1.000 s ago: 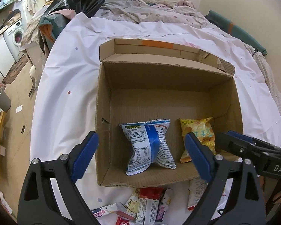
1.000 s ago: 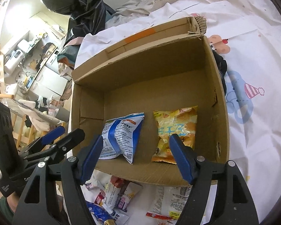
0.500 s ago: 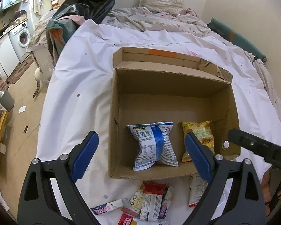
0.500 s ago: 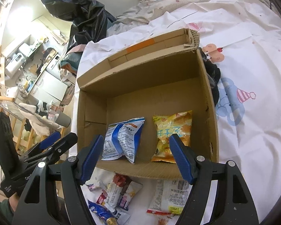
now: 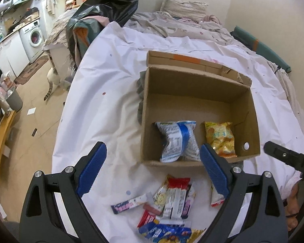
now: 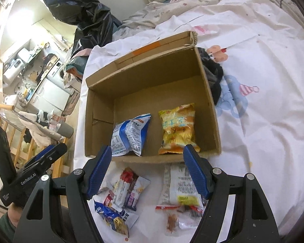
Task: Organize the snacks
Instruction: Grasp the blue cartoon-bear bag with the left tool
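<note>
Both grippers had drawn back from the open brown cardboard box [image 5: 194, 85], baring more loose snacks.

On the white bedsheet [image 6: 263, 121], the box held a blue-and-white snack bag [image 6: 130, 134] beside a yellow one [image 6: 177, 128]; small wrapped packets [image 5: 172, 198] lay before it. The left gripper [image 5: 152, 174] and right gripper [image 6: 147, 171] both stood wide, empty.

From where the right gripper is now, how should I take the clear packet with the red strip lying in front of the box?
Take the clear packet across its narrow width, mid-body, from straight above. It lies flat on the white sheet lengthwise toward the box, apart from the snack pile, so both long edges look free. The right gripper is open.
</note>
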Tool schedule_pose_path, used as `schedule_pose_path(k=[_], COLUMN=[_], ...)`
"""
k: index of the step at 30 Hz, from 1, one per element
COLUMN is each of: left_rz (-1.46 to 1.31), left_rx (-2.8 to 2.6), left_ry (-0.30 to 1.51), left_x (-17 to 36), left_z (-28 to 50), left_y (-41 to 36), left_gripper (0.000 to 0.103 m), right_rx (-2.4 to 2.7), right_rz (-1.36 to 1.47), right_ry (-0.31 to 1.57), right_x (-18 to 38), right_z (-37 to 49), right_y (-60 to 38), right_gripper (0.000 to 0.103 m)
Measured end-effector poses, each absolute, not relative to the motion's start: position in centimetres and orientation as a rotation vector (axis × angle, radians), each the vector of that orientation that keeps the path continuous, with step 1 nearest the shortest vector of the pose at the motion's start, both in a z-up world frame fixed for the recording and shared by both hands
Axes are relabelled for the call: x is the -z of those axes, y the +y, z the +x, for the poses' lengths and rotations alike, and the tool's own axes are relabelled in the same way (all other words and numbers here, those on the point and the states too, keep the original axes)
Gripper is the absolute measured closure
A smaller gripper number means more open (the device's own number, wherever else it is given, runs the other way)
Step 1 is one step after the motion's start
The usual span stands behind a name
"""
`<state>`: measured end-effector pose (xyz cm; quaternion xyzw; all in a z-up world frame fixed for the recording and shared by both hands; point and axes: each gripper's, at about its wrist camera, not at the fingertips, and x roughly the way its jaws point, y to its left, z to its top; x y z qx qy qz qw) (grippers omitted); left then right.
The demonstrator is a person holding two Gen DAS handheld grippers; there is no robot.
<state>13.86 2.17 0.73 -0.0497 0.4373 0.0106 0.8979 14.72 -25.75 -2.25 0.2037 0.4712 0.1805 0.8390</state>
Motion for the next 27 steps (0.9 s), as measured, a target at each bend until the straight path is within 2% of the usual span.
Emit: schedule_pose_path(k=[16,27], left_rz=[-0.118,-0.204], left_rx=[-0.017,0.042], left_ry=[1.031,1.342], left_x=[1.9,8.5], left_z=[8.9,8.0], left_y=[3.2,1.8], left_gripper=[0.012,0.012], right_rx=[-0.343,-0.282], right_rz=[0.404,0.440], right_ry=[1.044,1.098], right_x=[3.7,5.4], right_z=[8.6,8.1], right_y=[-25.5,-27.0], right_gripper=[0.027,0.027])
